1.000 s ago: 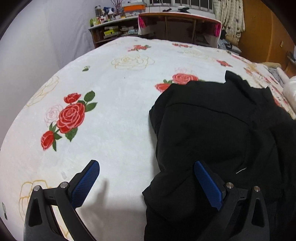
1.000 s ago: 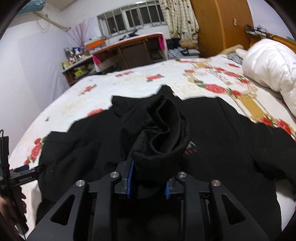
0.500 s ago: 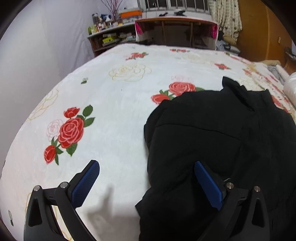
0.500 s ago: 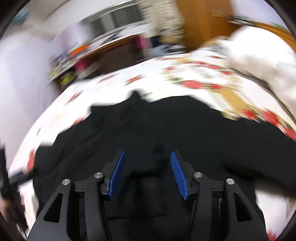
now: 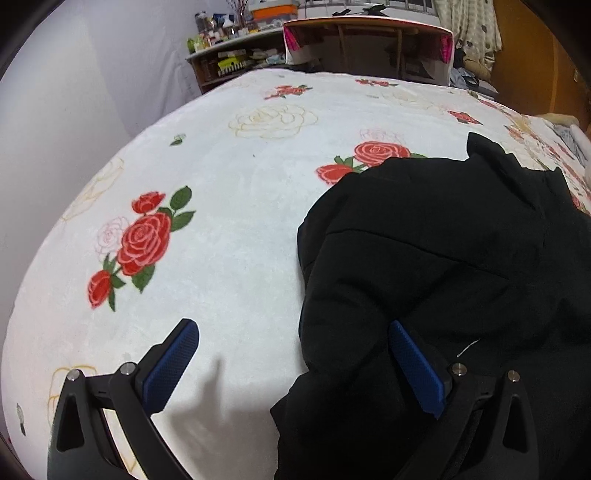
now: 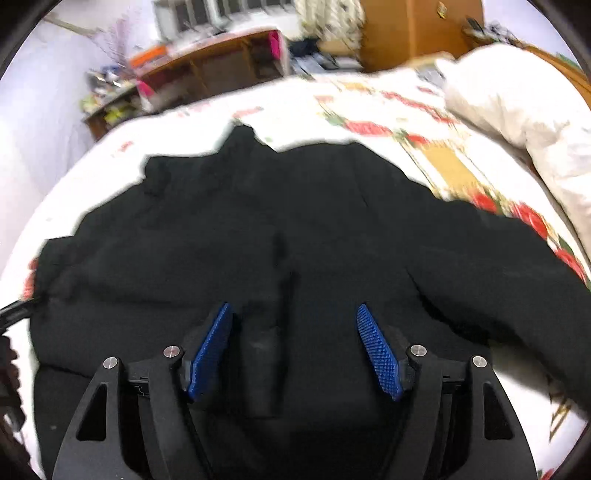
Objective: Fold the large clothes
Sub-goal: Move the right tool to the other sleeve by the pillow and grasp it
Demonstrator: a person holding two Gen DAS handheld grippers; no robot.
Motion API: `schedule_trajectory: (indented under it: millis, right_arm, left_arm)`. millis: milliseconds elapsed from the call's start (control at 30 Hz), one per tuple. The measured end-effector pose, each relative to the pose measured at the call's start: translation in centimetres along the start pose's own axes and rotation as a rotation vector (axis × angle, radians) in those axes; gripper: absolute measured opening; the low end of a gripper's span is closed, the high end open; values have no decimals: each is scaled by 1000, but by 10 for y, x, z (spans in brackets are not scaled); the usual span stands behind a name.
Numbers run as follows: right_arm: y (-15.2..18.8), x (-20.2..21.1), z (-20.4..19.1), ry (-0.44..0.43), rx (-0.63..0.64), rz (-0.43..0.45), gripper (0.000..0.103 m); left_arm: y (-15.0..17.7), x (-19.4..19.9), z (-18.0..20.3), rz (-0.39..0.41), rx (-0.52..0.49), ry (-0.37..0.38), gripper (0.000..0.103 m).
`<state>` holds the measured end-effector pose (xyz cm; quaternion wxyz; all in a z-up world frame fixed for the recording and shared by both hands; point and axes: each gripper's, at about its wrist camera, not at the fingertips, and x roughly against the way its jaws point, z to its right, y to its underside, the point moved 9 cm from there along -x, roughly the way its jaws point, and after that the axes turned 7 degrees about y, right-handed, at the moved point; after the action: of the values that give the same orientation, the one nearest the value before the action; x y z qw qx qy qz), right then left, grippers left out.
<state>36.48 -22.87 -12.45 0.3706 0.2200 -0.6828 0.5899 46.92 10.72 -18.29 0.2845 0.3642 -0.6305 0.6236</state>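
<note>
The right gripper (image 6: 293, 350) stands with its jaws apart, having just been opening, and its blue pads (image 6: 378, 356) press on nothing. Between them lies a narrow rolled ridge of fabric (image 6: 264, 354), part of the black garment (image 6: 258, 229), closer to the left-hand pad but seemingly free of both; the blur makes that gap hard to judge. The garment spreads flat across the bed under this gripper, its collar end pointing away towards the far side and one sleeve reaching out to the right edge of the right wrist view.

The left gripper (image 5: 291, 363) is spread wide and grips nothing. One of its pads hangs over the bare bedspread (image 5: 229, 206), the other over the garment's (image 5: 443, 280) left edge, so the cloth's border runs up between the two fingers. Whether the pad over the cloth touches it cannot be told.

The bedspread is white with red roses and pale outlined blooms. A white duvet (image 6: 517, 107) is bunched at the right of the bed, well apart from the garment's body. Beyond the foot of the bed stand a wooden desk (image 5: 369, 44) and a cluttered shelf (image 5: 229, 55) against the wall, with a curtain (image 5: 469, 26) further right
</note>
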Motion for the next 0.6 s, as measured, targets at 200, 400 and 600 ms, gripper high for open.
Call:
schedule_trajectory:
  millis: [200, 400, 600]
  right_arm:
    - [33, -27, -50, -27, 167, -117, 70]
    - [17, -4, -32, -67, 56, -96, 70]
    - [3, 49, 37, 35, -61, 2, 70]
  left_arm:
    - [6, -11, 4, -43, -33, -15, 103]
    - [-2, 15, 9, -17, -57, -20, 103]
    - [-5, 67, 47, 71, -91, 98, 103]
